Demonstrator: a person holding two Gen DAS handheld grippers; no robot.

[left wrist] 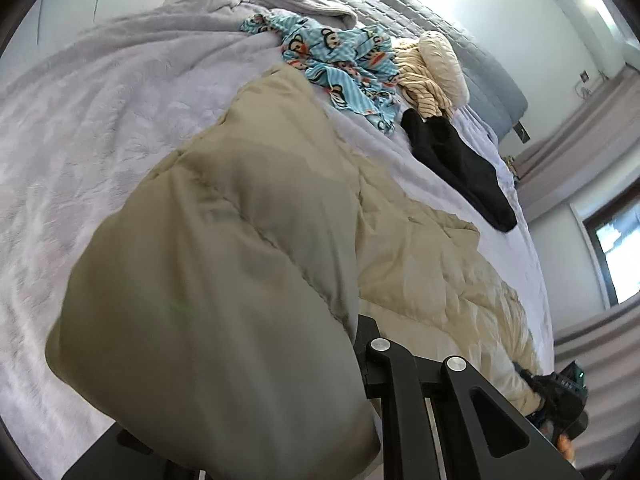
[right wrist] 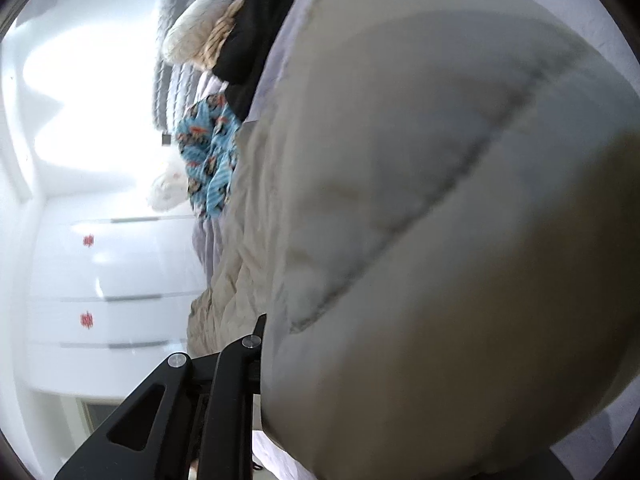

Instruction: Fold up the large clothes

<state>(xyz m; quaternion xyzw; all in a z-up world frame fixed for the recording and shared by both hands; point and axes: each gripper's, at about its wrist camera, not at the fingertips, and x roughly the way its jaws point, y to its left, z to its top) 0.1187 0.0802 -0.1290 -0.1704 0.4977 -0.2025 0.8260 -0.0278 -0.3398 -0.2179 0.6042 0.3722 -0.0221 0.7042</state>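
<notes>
**Both grippers clamped on the beige puffer coat, fabric lifted in front of both cameras**

Left gripper [left wrist: 362,354]: I had it pitched steeply down over the bed. Only the right-hand finger linkage showed; the other side sat buried under a bulging fold of the beige quilted puffer coat [left wrist: 224,264]. Jaws nearly together, pinching that fold. The fabric ballooned up from the pinch and filled the lower left of the left wrist view.

Right gripper [right wrist: 260,344]: I held it rolled hard onto its side, so the bed ran vertically in that view. Angled down less than the left. Jaws nearly together too, clamped on another padded edge of the same coat, which swelled across the right of the frame, blurred. The far finger was hidden behind the fabric.

From the left view, my right gripper [left wrist: 560,396] showed at the coat's far lower edge, well apart from the left one, on the cream-lit part of the fabric.

Coat position: spread across the lavender bedspread [left wrist: 100,152], its two gripped portions raised, the middle lying on the bed.

Further up the bed: black garment [left wrist: 460,168], blue monkey-print pyjamas [left wrist: 340,64], cream striped knit [left wrist: 420,84], cream pillow [left wrist: 444,64] against the grey quilted headboard [left wrist: 400,4]. White wardrobe doors [right wrist: 100,280] beside the bed.
</notes>
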